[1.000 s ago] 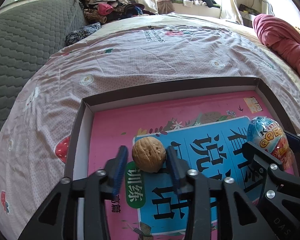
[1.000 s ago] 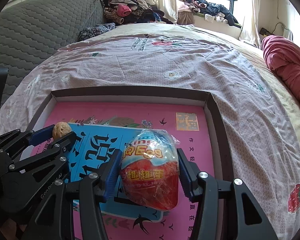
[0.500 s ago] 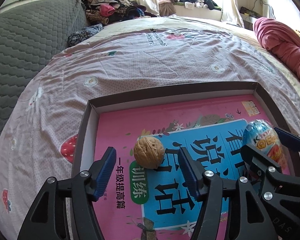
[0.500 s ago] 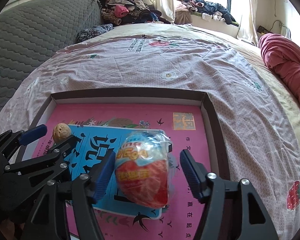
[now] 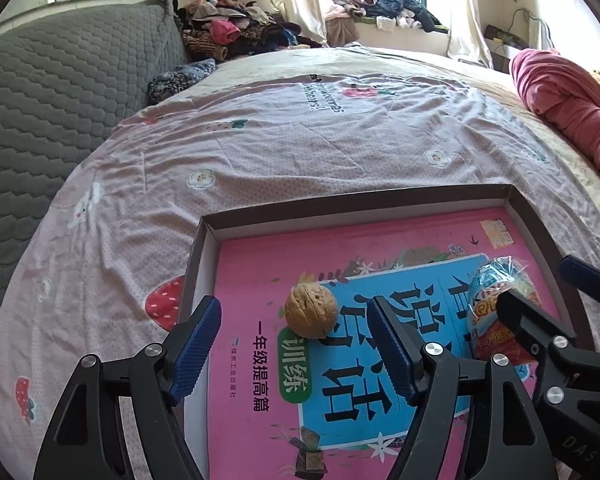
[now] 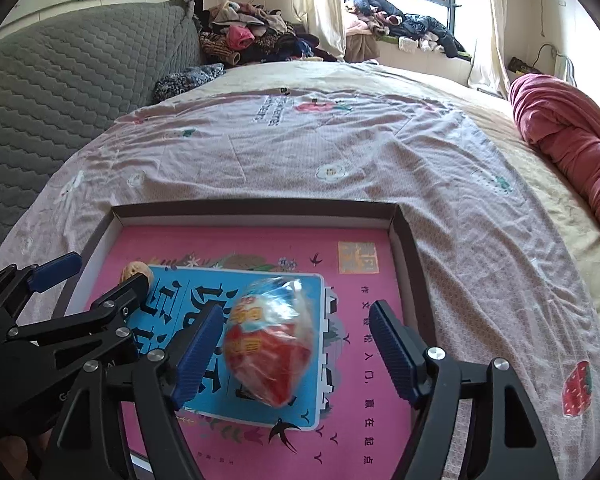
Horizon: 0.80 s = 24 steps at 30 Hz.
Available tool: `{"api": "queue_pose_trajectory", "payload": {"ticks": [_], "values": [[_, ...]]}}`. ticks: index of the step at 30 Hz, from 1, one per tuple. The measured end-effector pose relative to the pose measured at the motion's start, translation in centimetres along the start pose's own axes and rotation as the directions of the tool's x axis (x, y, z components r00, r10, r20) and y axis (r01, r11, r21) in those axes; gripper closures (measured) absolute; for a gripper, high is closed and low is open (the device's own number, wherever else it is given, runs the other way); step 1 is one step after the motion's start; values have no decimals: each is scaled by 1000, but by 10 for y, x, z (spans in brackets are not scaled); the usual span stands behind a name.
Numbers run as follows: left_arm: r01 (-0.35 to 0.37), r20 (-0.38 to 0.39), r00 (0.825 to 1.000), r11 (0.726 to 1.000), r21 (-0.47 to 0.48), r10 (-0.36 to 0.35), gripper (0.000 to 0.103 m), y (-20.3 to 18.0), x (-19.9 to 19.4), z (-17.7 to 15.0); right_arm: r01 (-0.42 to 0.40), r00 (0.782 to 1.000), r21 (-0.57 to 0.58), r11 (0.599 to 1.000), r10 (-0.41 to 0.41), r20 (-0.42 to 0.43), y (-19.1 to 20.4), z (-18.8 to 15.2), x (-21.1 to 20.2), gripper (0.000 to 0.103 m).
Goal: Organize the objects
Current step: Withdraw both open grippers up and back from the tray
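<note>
A shallow brown box [image 5: 380, 197] [image 6: 256, 206] lies on the bed with a pink and blue book [image 5: 268, 264] [image 6: 356, 292] flat inside it. A walnut [image 5: 310, 310] [image 6: 134, 271] rests on the book between the jaws of my left gripper [image 5: 296, 344], which are opening; neither pad touches it. A wrapped chocolate egg [image 6: 270, 338] [image 5: 500, 304] lies on the book between the jaws of my right gripper [image 6: 294, 350], also opening, with the pads clear of it. The two grippers stand side by side, the left one [image 6: 60, 292] at the left of the right wrist view.
The pink flowered bedsheet [image 5: 300, 140] spreads beyond the box. A grey quilted headboard [image 5: 52, 92] runs along the left. A rolled red blanket [image 6: 572, 132] lies at the right. Piled clothes [image 5: 236, 36] sit at the far end under the window.
Both grippers have opened: the left pads drew away from the walnut, the right pads from the egg. Both objects now lie free on the book. The egg has tipped slightly.
</note>
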<state>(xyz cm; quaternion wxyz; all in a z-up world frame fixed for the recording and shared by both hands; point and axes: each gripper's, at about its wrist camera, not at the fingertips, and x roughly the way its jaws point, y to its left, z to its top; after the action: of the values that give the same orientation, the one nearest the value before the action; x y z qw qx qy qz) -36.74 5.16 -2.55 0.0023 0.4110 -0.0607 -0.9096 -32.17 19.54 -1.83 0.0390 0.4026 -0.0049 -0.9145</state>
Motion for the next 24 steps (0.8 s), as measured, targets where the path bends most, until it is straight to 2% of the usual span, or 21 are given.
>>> {"api": "queue_pose_trajectory", "payload": {"ticks": [3, 7, 13, 16, 18, 24], "values": [[-1, 9, 1000, 1000, 6, 1, 26, 1, -7, -1, 7, 1000, 1, 1000, -7, 14, 0, 2, -6, 24], [-2, 46, 999, 1000, -4, 2, 21, 5, -20, 0, -7, 1000, 9, 1000, 7, 29, -2, 2, -12, 19], [10, 78, 997, 1000, -14, -9, 19, 10, -46, 4, -15, 998, 15, 1000, 14, 67, -2, 4, -30, 18], [5, 113, 994, 1000, -12, -3, 19, 10, -69, 8, -14, 993, 13, 1000, 13, 118, -1, 8, -52, 17], [1, 131, 991, 1000, -8, 0, 18, 10, -84, 8, -10, 989, 10, 1000, 8, 151, 0, 10, -70, 12], [-11, 142, 990, 1000, -12, 13, 17, 18, -126, 1, 6, 979, 6, 1000, -7, 205, 2, 8, -123, 9]]}}
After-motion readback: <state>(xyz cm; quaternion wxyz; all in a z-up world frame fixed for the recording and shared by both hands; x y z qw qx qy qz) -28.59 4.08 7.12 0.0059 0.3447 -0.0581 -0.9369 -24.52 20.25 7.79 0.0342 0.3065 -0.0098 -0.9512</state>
